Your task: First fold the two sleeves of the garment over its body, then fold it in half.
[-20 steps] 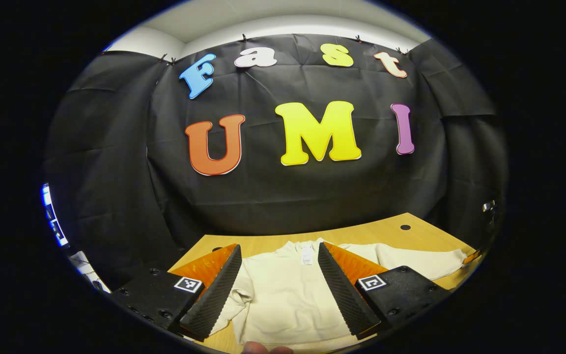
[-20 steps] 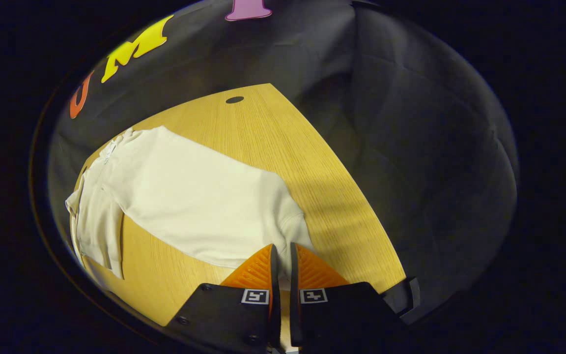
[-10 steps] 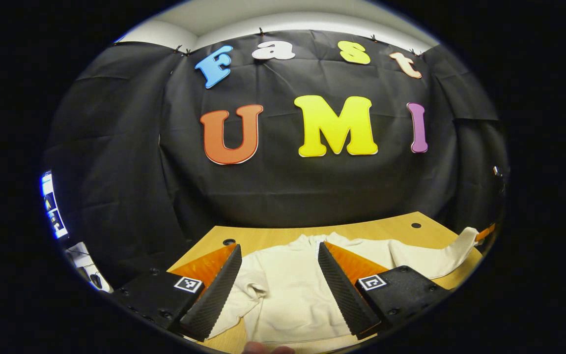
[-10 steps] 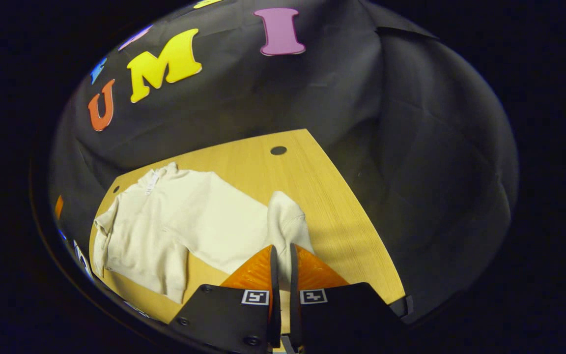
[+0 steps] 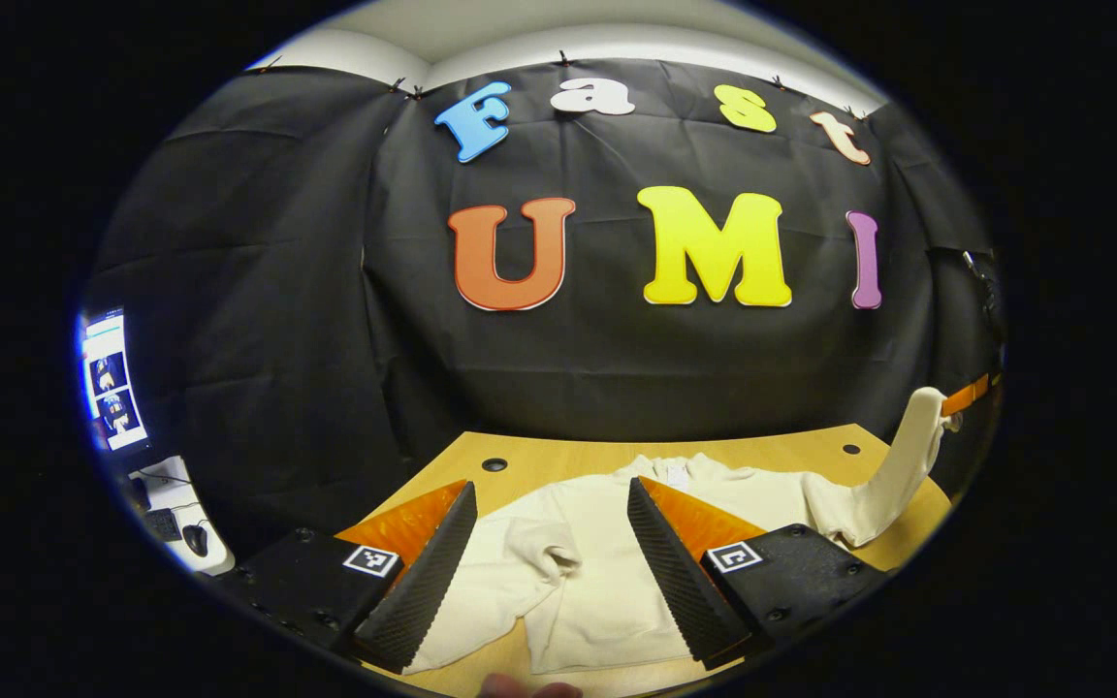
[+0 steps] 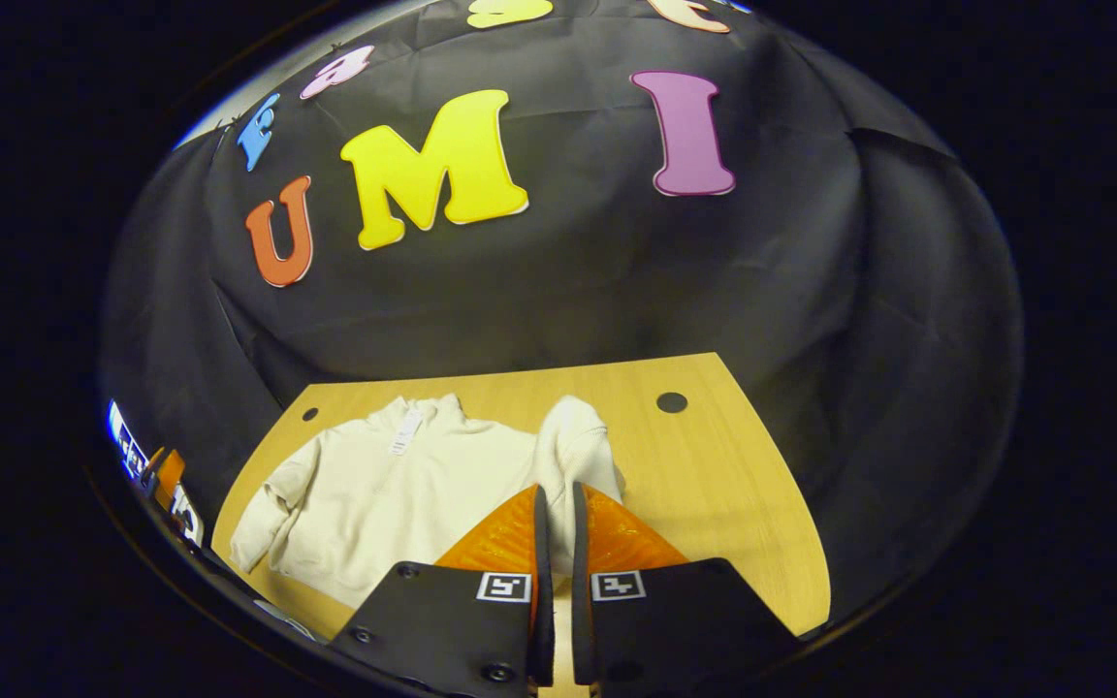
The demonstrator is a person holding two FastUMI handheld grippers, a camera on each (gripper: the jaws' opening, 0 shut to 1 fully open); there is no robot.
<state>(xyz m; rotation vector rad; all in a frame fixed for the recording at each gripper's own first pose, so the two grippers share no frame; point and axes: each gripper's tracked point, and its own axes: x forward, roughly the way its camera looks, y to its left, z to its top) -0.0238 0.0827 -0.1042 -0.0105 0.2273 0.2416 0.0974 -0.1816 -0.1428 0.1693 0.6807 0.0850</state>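
Black cloth backs a pale wooden table (image 6: 714,465) on which a cream garment (image 6: 394,485) lies, its collar toward the far edge and its body spread over the table's left half as the right gripper view shows it. One sleeve (image 6: 573,446) rises off the wood, its cuff pinched between the nearly closed fingers of the right gripper (image 6: 555,514); in the left gripper view that same sleeve (image 5: 908,451) stands lifted above the table's right edge. The left gripper (image 5: 551,567) hovers over the garment's near hem with its fingers spread wide and nothing between them. The other sleeve (image 5: 491,572) lies crumpled beside the body, near the table's front edge. A lit monitor (image 5: 111,378) sits beyond the cloth at left.
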